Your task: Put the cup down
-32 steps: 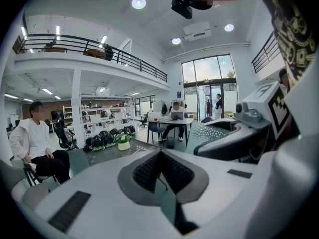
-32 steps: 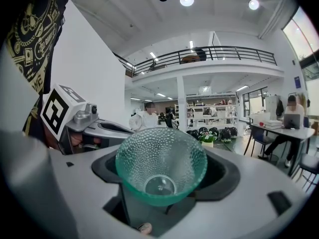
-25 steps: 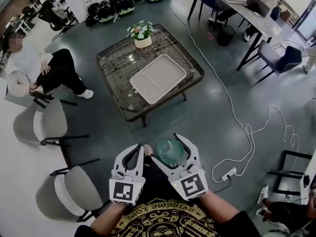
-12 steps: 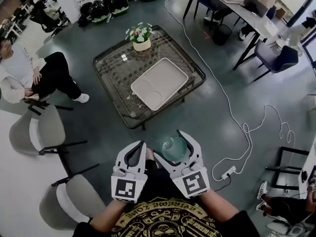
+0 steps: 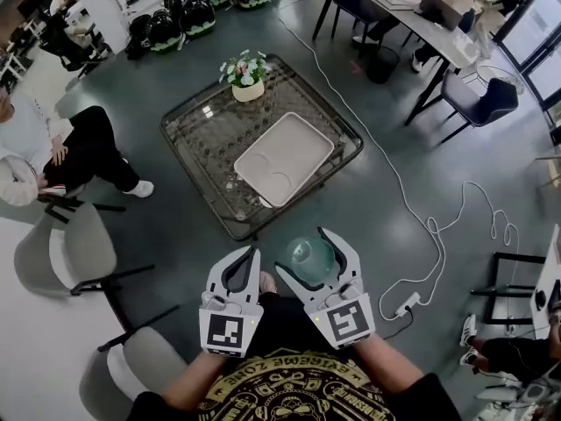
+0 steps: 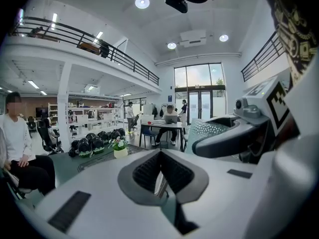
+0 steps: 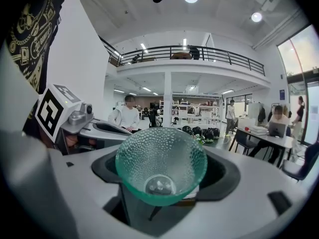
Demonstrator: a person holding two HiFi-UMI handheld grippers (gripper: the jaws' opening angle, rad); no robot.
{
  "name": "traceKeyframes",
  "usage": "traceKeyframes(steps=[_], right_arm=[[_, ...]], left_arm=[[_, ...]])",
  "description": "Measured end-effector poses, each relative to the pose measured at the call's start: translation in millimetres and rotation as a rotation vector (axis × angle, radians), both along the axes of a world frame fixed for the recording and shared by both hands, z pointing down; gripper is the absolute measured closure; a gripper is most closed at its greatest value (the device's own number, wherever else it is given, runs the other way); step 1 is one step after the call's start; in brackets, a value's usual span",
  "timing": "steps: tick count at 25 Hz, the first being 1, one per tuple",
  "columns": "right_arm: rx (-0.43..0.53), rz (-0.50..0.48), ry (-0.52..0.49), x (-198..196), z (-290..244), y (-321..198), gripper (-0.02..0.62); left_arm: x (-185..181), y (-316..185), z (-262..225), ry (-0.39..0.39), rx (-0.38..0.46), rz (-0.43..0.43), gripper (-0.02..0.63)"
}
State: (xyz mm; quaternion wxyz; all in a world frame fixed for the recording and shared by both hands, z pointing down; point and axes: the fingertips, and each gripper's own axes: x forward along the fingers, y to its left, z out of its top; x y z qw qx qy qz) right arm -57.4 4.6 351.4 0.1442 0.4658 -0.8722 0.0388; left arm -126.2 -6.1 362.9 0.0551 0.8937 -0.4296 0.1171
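Right gripper view: right gripper clamps the green glass cup; left gripper is closed, empty.

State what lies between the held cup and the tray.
Head view: only grey floor and the glass table's near rim lie between cup and tray.

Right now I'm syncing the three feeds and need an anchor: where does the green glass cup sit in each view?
Head view: green cup low, centre, held in the right gripper tongs.
Left gripper view: green cup right of centre, dimpled side above the right gripper's tong.
Right gripper view: green cup dead centre, mouth toward the camera.
Shared landmark: the black helmets on the floor, in all three.
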Motion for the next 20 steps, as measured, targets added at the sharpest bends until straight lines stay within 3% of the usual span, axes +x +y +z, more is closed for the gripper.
traceKeyframes(steps=[8,20], right_arm=[[0.035,0.050,-0.012,-23,-11,-13,0.201],[0.051,0.044,0.000,-41,-15,-30,0.201]], left_arm=[[-25,-11,-4,0.013,0.006,0.028,0.611],[-46,-24,-2,0.022,0.006,0.014,0.611]])
